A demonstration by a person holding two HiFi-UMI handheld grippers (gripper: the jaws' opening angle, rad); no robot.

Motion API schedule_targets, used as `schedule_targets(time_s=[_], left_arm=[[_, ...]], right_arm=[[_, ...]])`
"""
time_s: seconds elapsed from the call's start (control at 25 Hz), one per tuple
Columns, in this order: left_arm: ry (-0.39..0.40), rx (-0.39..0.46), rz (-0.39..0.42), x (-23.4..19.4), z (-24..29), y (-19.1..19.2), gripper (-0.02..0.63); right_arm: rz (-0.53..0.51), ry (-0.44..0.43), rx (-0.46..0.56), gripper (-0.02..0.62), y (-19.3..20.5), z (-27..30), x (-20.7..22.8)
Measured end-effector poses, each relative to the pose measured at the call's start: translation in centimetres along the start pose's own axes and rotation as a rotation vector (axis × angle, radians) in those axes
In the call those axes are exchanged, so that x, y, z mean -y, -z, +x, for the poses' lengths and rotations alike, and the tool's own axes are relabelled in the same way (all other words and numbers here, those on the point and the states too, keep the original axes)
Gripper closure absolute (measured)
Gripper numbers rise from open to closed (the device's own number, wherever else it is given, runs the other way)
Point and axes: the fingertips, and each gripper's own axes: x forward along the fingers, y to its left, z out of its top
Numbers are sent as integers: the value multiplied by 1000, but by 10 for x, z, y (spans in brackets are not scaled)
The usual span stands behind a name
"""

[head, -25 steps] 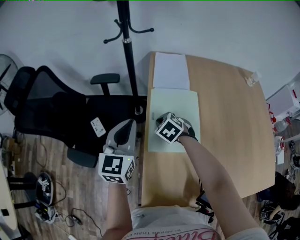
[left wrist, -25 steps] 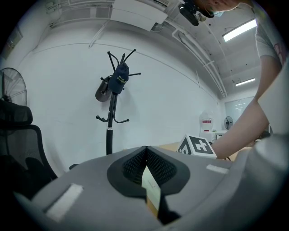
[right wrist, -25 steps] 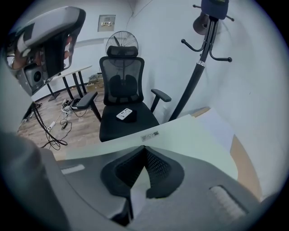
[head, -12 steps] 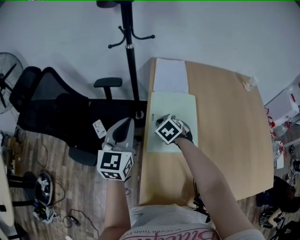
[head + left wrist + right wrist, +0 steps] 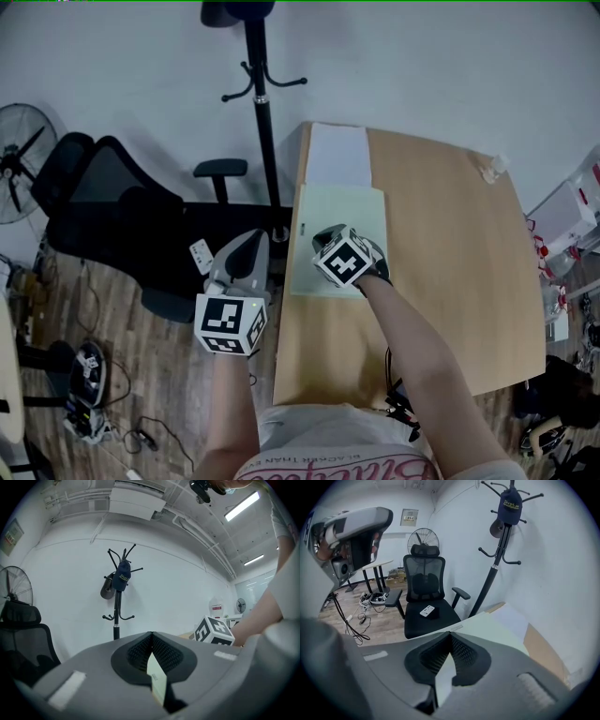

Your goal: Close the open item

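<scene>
Black office chair [image 5: 112, 211] left of the table [image 5: 450, 281] | white remote [image 5: 200, 255] lying on its seat | coat stand [image 5: 265, 141] by the wall, 1 dark cap [image 5: 123, 576] hanging up top | fan [image 5: 19, 155] far left | cables [image 5: 141, 436] on the wood floor [image 5: 112, 375]

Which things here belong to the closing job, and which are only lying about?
Job: green folder, right gripper, left gripper.
Lying about: chair, remote, coat rack, fan.
</scene>
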Motion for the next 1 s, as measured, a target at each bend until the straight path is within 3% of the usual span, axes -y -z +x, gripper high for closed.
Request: schedule_targets(time_s=[0.52, 1.0], left_arm=[[-7, 36, 30, 26, -17, -25, 591], [13, 47, 83, 32, -4, -43, 591]], right_arm=[[41, 19, 87, 595, 10, -54, 7], [91, 37, 234, 595, -3, -109, 35]])
